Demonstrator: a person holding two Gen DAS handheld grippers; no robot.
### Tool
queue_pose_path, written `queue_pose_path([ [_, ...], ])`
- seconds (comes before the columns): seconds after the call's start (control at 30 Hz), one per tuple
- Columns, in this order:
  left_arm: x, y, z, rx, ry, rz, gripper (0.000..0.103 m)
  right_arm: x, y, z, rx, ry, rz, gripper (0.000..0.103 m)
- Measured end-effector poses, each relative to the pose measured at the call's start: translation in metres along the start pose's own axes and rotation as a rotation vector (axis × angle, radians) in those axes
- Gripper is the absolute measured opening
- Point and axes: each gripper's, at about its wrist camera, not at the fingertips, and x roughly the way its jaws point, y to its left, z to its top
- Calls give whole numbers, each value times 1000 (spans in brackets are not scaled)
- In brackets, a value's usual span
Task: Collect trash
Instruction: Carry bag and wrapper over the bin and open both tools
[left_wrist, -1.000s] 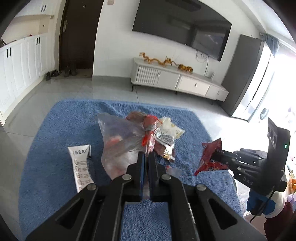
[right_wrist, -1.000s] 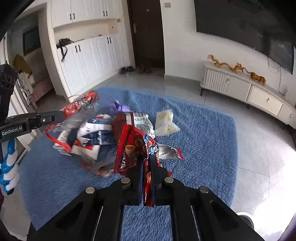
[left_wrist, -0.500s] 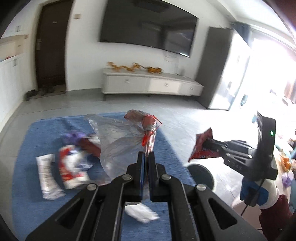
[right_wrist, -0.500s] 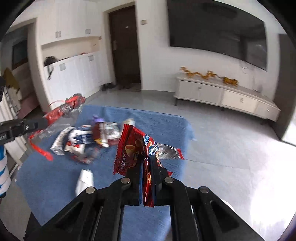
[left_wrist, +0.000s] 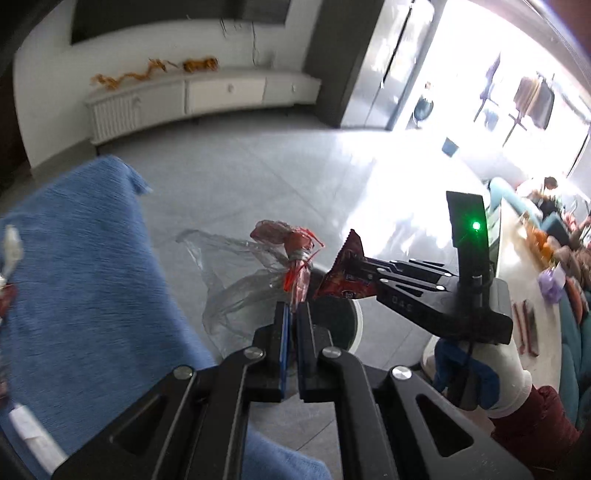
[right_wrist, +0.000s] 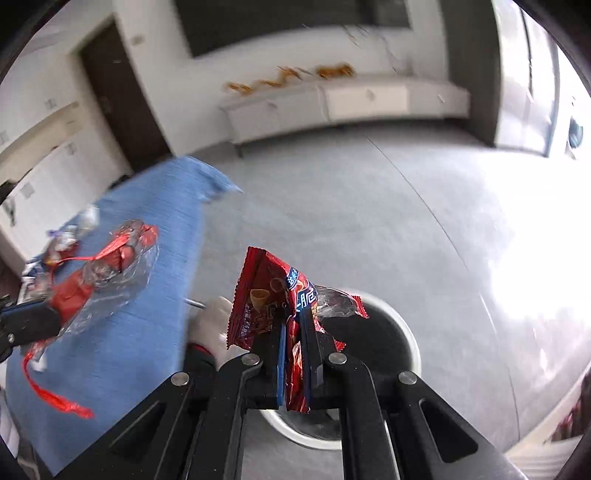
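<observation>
Right claw (right_wrist: 295, 332) is clamped on a red snack wrapper (right_wrist: 269, 295) over the bin (right_wrist: 406, 347), lower centre; left claw (left_wrist: 291, 321) pinches a clear plastic bag (left_wrist: 240, 280). Best centre both above the opening before releasing.

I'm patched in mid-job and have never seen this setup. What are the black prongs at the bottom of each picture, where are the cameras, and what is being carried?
No robot arm here: a person holds a handheld gripper in each hand, with a fisheye camera on each looking forward along its jaws. The black prongs are those jaws. In the left view, the left gripper is shut on a clear plastic bag with red trim. The right gripper is shut on a red snack wrapper; it also shows in the left view, held by a gloved hand. Both hang above a round white-rimmed bin on the grey floor. Beside it lies a blue rug with more wrappers left on it.
</observation>
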Motion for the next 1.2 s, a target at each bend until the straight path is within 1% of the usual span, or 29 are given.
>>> queue_pose_path([
  [0.13,54,-10,8,-3,96,13,3,29,-41,-17,83,64,-21,8],
  [0.2,76,-9,13,-12,136,13,3,39,-52,-23,112,84,-20,9],
  [0.27,92,-8,13,-28,167,-1,4,48,-63,-29,137,102,-27,10],
  [0.3,100,-8,16,-38,176,-7,6,54,-67,-31,151,115,-31,10],
  [0.33,105,-9,17,-42,183,-19,6,58,-72,-32,160,124,-35,12],
  [0.4,114,-11,17,-49,198,-49,6,65,-77,-36,178,142,-46,22],
  [0.43,118,-12,20,-53,207,-58,6,66,-80,-38,184,147,-51,29],
  [0.47,122,-12,20,-54,216,-68,6,67,-82,-39,189,149,-54,34],
  [0.53,126,-13,22,-59,223,-71,6,64,-86,-44,196,151,-62,38],
  [0.6,126,-11,21,-67,227,-71,6,66,-85,-43,199,150,-67,40],
  [0.73,112,-7,18,-72,206,-68,6,59,-79,-41,204,133,-72,40],
  [0.87,87,0,16,-67,156,-55,6,41,-76,-36,221,91,-69,41],
  [1.0,46,-1,11,-34,63,-22,6,16,-63,-27,215,31,-54,41],
  [1.1,11,0,7,-31,-11,-21,6,-10,-45,-15,199,-31,-38,41],
  [1.2,-27,5,1,-23,-83,-5,6,-45,-21,-5,168,-107,-12,45],
])
